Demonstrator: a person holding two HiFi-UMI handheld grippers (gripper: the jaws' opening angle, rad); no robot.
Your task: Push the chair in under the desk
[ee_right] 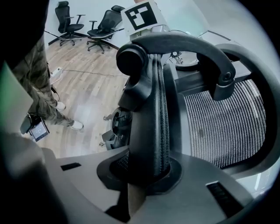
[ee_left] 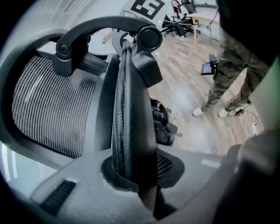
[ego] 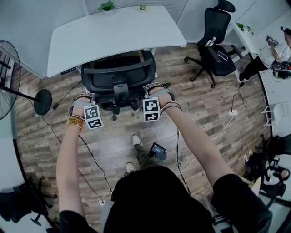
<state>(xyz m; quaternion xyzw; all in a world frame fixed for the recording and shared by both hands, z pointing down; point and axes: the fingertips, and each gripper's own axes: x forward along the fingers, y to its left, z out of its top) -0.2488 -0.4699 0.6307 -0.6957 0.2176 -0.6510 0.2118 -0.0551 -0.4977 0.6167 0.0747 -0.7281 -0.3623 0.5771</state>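
The jaws of the left gripper [ee_left: 139, 177] are clamped on the left side rim of the black mesh-backed office chair [ego: 116, 78]. Those of the right gripper [ee_right: 144, 175] are clamped likewise on its right side rim. In each gripper view we see the padded rim standing upright between the closed pads. The chair faces away from us toward the white rectangular desk [ego: 113, 34], which lies just beyond it. We judge the task partly done: the front of the seat appears to lie beneath the near edge of the desk, while the backrest and the wheeled base are out on our side. What is left, in our reading, is a straight push toward the far side until the backrest meets the desk edge. The chair stands on a grey-brown wood-plank floor [ego: 204, 102], crossed near our feet by black cables [ego: 93, 159]. A small green potted plant [ego: 107, 6] stands at the far edge of the desk. A black pedestal fan [ego: 8, 77] stands to the left. To the far right, well apart, is a second black office chair [ego: 216, 43].
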